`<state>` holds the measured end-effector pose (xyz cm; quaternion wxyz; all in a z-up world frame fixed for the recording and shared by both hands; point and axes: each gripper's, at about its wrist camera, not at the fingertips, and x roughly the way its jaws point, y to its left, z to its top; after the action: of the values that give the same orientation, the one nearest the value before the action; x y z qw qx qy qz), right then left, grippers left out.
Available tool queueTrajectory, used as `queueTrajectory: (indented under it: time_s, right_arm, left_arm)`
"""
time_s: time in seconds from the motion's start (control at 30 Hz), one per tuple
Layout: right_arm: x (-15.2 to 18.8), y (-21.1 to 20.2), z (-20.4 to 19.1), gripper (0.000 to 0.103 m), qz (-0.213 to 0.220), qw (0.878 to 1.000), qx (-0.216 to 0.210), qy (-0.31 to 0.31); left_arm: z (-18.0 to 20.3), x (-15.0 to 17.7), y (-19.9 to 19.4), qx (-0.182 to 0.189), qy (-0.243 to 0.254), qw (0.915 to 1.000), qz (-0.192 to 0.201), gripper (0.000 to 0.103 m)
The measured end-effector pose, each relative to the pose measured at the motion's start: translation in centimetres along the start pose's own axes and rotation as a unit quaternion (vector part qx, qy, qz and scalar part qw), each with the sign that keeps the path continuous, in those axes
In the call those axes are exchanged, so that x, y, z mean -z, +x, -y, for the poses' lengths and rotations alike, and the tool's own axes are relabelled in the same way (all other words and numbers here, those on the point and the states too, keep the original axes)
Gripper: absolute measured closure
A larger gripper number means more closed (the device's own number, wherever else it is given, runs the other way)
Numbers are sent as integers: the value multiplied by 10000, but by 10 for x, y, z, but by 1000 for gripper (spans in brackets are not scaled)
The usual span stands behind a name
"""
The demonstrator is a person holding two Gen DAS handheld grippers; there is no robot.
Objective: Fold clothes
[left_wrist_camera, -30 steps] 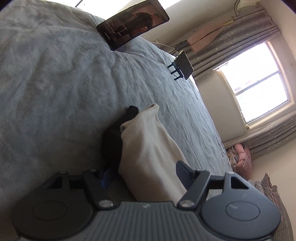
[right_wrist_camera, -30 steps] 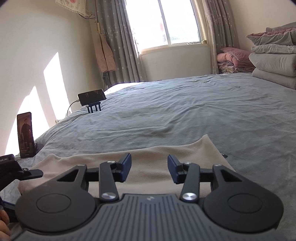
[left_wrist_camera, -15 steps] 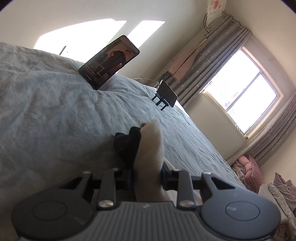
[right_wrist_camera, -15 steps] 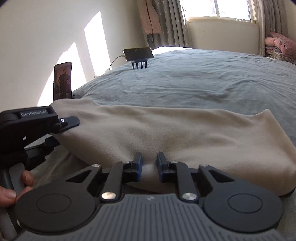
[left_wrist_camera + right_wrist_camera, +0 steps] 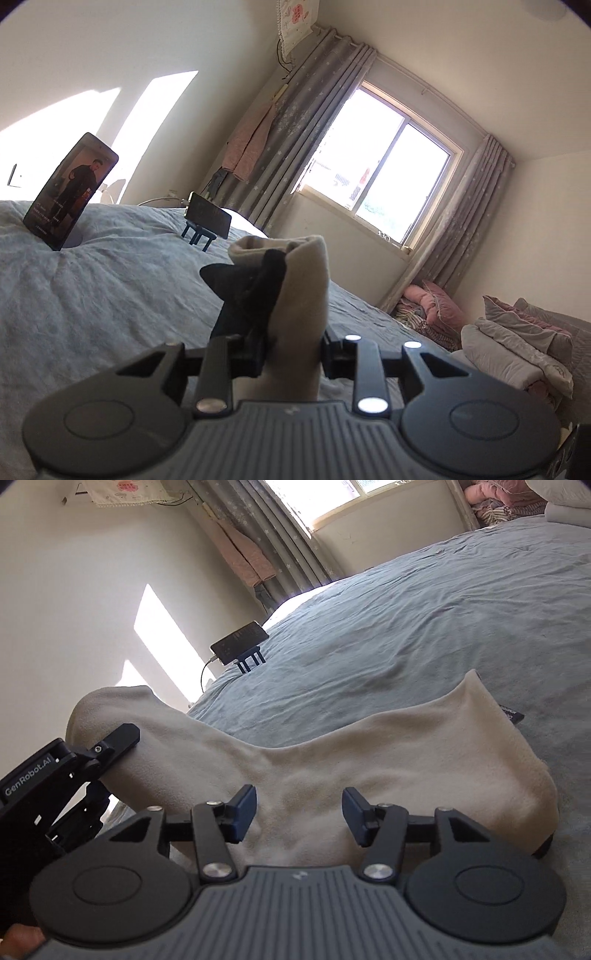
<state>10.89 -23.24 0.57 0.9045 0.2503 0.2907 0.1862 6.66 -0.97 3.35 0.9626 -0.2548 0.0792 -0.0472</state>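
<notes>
- We cannot see the left tongs' (image 5: 291, 356) pads; the beige garment (image 5: 301, 314) pinched there covers them.
- Dark fabric (image 5: 245, 295) beside the beige fold: garment type unclear to us.
- The garment's near edge is hidden behind the right tongs' (image 5: 299, 818) body.
- Hand (image 5: 18, 939) cut off at the lower left edge.
- We cannot read the small text on the upright phone (image 5: 70, 192).

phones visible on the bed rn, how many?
2. An upright black phone showing a standing figure stands near the wall edge of the grey-blue bedspread. A landscape black phone on a small blue stand, cable attached, sits farther toward the window. More may be hidden.
</notes>
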Motion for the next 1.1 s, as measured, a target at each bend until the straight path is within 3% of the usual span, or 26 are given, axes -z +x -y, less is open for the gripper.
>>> queueTrajectory:
  time_s: [0.23, 0.4, 0.5, 0.63, 0.77, 0.9, 0.97, 1.1]
  right_arm:
    - [-17, -21, 29, 47, 301, 9977, 180, 580]
    - [-26, -37, 52, 45, 488, 9923, 517, 1011]
    - [-28, -46, 66, 44, 593, 9878, 487, 1356]
    - [-29, -53, 79, 43, 689, 9809, 305, 1795]
    - [-27, -54, 82, 41, 649, 9770, 139, 2026]
    - [-30, -60, 82, 41, 691, 9763, 119, 2048]
    - [-33, -63, 81, 41, 752, 9767, 136, 2008]
    - [-38, -67, 75, 41, 794, 9800, 73, 1824]
  left_arm:
    - [36, 25, 20, 664, 479, 9957, -443, 74]
    - [48, 47, 36, 898, 712, 9885, -983, 74]
    - [54, 61, 45, 1032, 836, 9822, -1327, 74]
    - [59, 75, 54, 1309, 1256, 9667, -1803, 69]
    - [59, 73, 43, 1919, 1403, 9518, -1938, 48]
    - [57, 67, 31, 2399, 1487, 9360, -2105, 45]
    - [55, 63, 26, 2392, 1546, 9360, -2066, 45]
    - [43, 49, 19, 2149, 1376, 9481, -1896, 45]
